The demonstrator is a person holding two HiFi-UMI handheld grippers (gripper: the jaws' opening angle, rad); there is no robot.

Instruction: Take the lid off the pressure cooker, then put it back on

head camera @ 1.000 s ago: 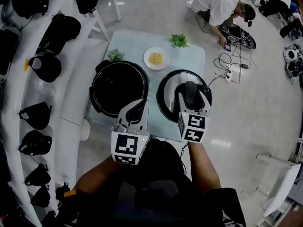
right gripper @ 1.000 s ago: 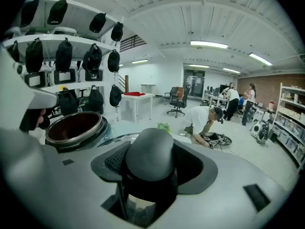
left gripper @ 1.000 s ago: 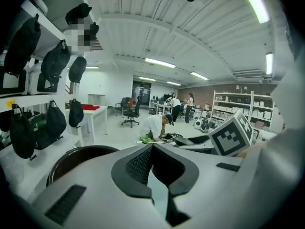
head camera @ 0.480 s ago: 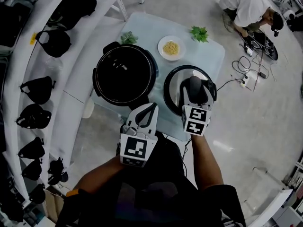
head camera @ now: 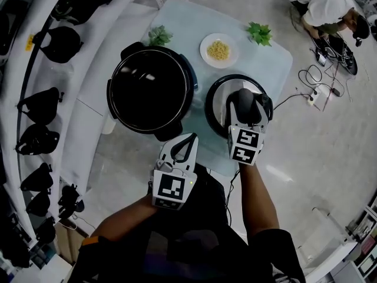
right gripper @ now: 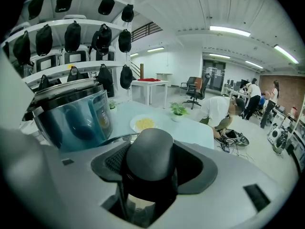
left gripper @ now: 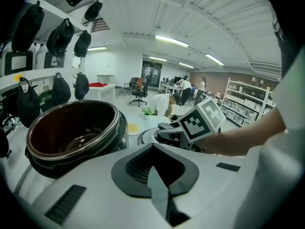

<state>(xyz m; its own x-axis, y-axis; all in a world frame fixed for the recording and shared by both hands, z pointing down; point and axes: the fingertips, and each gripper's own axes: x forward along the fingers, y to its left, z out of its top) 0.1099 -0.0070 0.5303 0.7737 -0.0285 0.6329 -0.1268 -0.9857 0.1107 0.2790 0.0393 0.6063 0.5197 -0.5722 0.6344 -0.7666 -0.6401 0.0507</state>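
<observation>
The left gripper (head camera: 187,141) is hanging just off the table's near edge, below the pot, with its fingers pressed together and nothing between them. Just to its right, the right gripper (head camera: 244,112) is reaching over the near right part of the table (head camera: 188,22), and its fingers are standing wide and pinching the black knob (right gripper: 150,151) on top of the lid (head camera: 219,105). The knob is filling the gap between them.

The lid is off the pot: it is sitting level beside it on the right, over the table, close to the pot but apart from it. Whether the lid is resting on the table or hanging just above it cannot be told.

The pot (head camera: 112,93) is standing open on the table's left side, its dark inside showing.

Farther off, a plate (head camera: 205,47) of yellow food is lying between two small green plants (head camera: 158,36) (head camera: 259,33).

At the left, white shelves (head camera: 15,58) are carrying black bags (head camera: 59,43). At the far right, a person (head camera: 324,2) is crouching on the floor over cables.
</observation>
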